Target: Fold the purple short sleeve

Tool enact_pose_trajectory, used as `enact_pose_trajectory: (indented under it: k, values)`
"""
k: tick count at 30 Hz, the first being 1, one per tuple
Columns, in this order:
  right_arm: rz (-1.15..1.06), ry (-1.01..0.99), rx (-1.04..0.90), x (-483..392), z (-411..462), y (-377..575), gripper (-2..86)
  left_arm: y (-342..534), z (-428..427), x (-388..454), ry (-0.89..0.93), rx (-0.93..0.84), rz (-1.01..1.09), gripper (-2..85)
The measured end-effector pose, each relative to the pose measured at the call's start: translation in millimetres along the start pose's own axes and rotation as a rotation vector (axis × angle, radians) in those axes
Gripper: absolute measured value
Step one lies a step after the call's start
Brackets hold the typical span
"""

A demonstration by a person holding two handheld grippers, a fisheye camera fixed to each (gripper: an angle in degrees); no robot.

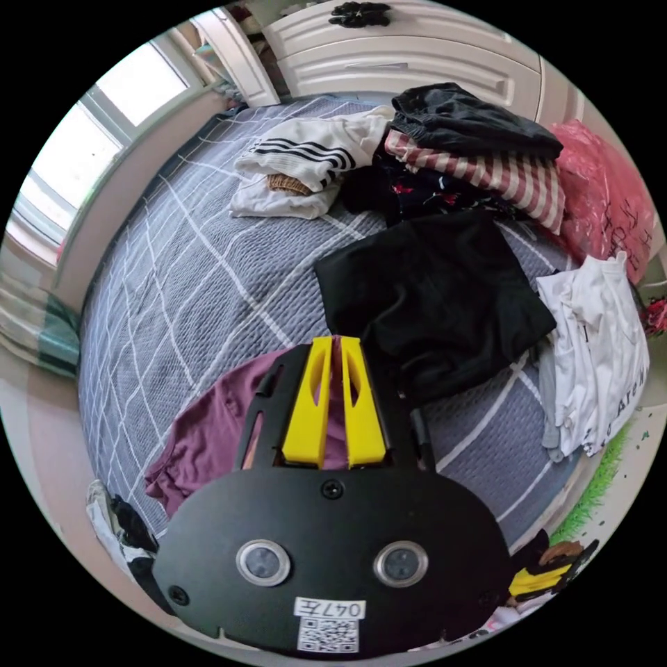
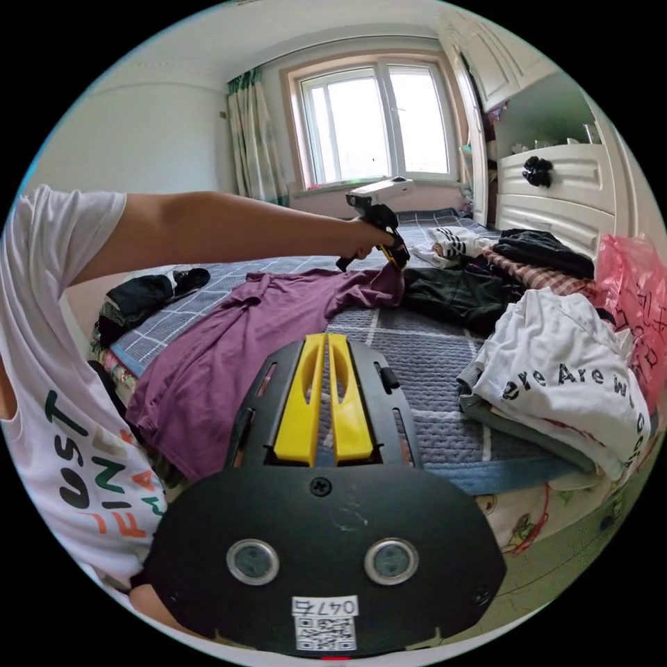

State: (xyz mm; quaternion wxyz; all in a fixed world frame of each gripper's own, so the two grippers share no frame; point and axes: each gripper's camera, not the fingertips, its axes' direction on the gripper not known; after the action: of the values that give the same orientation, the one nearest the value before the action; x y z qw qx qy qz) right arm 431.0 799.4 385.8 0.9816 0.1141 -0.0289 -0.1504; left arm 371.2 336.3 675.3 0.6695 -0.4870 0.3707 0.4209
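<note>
- Our left gripper pinches one end of the purple shirt, jaws nearly shut on the cloth, out beside the black garment.
- The shirt's long axis runs across the bed from that pinch back towards us.
- Our right gripper is nearer the shirt's near end, jaws narrow, holding nothing.

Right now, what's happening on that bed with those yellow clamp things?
A person is folding laundry with a handheld gripper in each hand. The left gripper has pinched one edge of the purple short sleeve and holds it lifted over the grey checked bed. The right gripper hangs near the bed's edge, jaws closed on nothing. The shirt lies rumpled, not yet folded. A black garment and a white printed shirt lie nearby.
</note>
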Motion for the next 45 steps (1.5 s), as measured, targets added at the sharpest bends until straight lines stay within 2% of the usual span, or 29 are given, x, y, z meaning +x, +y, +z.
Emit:
enact_pose_trajectory:
  k: [3,10,12,18,22,27,32,38,45]
  values:
    - [-0.008,-0.013,-0.03,0,3,1,1.4,7,-11,-14,0.081,0.029,-0.041,0.4]
    - [-0.122,-0.094,-0.308,-27,26,-6,7.4,37,-42,-60,0.213,0.108,-0.127,-0.1]
    - [-0.132,-0.107,-0.367,-43,25,-3,7.5,46,-49,-73,0.231,0.12,-0.136,-0.1]
    - [-0.097,0.07,-0.575,-89,30,34,6.7,67,-58,-101,0.268,0.146,-0.156,-0.2]
    - [-0.047,0.072,-0.698,-92,56,46,2.3,82,-66,-122,0.304,0.164,-0.169,-0.2]
    - [-0.085,0.03,-0.53,-116,41,25,-0.1,115,-83,-183,0.376,0.219,-0.25,-0.2]
    - [-0.236,-0.16,-0.357,-179,47,-21,-0.3,166,-106,-270,0.423,0.296,-0.373,-0.3]
    - [-0.348,-0.363,-0.404,-241,97,-39,-0.7,249,-110,-368,0.421,0.318,-0.505,-0.4]
    - [-0.435,-0.452,-0.501,-285,145,-47,-0.8,331,-80,-443,0.466,0.285,-0.639,-0.4]
